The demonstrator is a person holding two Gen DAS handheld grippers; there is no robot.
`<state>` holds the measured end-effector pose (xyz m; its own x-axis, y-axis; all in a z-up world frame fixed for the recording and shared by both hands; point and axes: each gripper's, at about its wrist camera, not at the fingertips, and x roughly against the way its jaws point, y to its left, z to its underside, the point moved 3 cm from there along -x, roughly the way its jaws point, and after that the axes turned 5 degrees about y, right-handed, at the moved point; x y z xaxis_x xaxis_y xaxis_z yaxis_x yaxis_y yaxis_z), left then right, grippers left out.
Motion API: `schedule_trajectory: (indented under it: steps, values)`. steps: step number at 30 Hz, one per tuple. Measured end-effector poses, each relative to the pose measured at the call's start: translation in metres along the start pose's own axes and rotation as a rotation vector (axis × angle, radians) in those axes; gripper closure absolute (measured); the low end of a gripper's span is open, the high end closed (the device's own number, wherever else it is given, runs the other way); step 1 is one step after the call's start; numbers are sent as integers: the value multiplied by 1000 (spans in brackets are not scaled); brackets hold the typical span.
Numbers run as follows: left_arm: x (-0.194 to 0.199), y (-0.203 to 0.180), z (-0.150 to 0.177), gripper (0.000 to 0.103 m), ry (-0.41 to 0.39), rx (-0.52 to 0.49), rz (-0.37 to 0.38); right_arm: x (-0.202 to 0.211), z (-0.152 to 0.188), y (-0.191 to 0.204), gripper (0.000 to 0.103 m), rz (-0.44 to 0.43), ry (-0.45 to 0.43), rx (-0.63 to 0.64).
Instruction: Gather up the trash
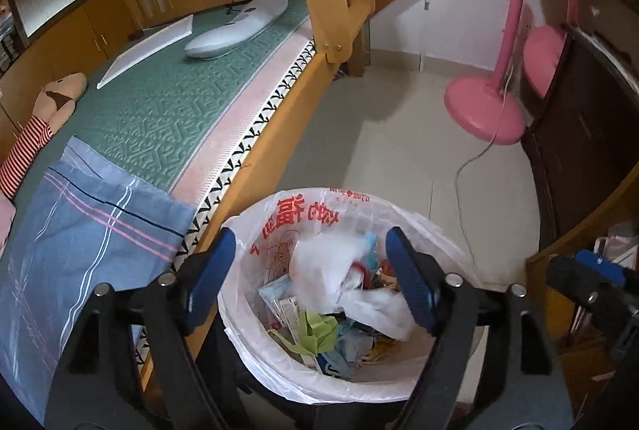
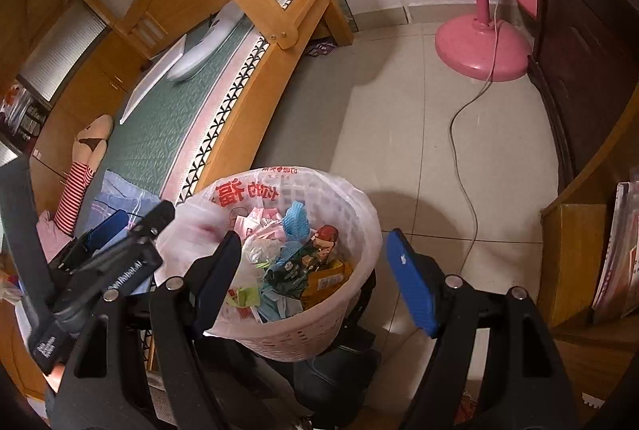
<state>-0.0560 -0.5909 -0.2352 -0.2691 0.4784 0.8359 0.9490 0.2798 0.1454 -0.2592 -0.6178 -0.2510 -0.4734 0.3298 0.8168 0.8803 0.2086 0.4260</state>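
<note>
Where the tiled floor [image 2: 399,110] meets the wooden bed frame [image 1: 255,166], a white lattice wastebasket [image 2: 303,334] stands lined with a translucent plastic bag [image 1: 423,218] printed in red characters. Inside it lies a heap of trash: a crumpled white plastic wad [image 1: 323,270], a folded green paper [image 1: 319,330], a blue ruffled piece [image 2: 297,220] and printed snack wrappers [image 2: 319,262].

The left gripper [image 1: 315,278] hangs directly above the basket's mouth, its 2 blue-padded fingers [image 1: 407,278] spread wide. Nothing is clamped between them; the white wad sits in the gap, and whether it is falling or lying on the heap cannot be told. The right gripper [image 2: 315,278] is spread too and empty, its left finger over the basket's near rim and its right finger over bare floor beside the basket.

On the bed's green quilted mat [image 1: 159,110] lie a blue plaid cloth [image 1: 88,230], a stuffed doll in red stripes [image 1: 36,134], a white pillow [image 1: 239,26] and a white flat board [image 1: 147,50]. A pink fan stand [image 2: 483,46] sits on the floor against a dark cabinet [image 2: 587,62], its grey cord [image 2: 459,134] trailing over the tiles.
</note>
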Motion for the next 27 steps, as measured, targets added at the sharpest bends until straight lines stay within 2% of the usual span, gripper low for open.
schedule_trajectory:
  steps: [4,7,8,10,12,14,17,27]
  values:
    - [9,5,0,19,-17,19,-56,10,2,6,29,59,-60,20]
    - [36,11,0,16,-90,41,-103,25,7,21,28,195,-156,73]
    - [45,13,0,15,-115,42,-112,31,10,29,27,229,-185,93]
    - [66,15,3,13,-173,33,-129,41,16,41,17,251,-232,117]
    - [84,16,6,10,-216,33,-134,53,24,51,14,301,-284,137]
    - [102,16,10,7,-254,27,-124,64,32,62,14,305,-323,157]
    - [121,22,15,5,-291,48,-148,78,39,67,14,324,-367,157]
    - [171,37,34,3,-380,79,-144,94,54,72,14,338,-397,131]
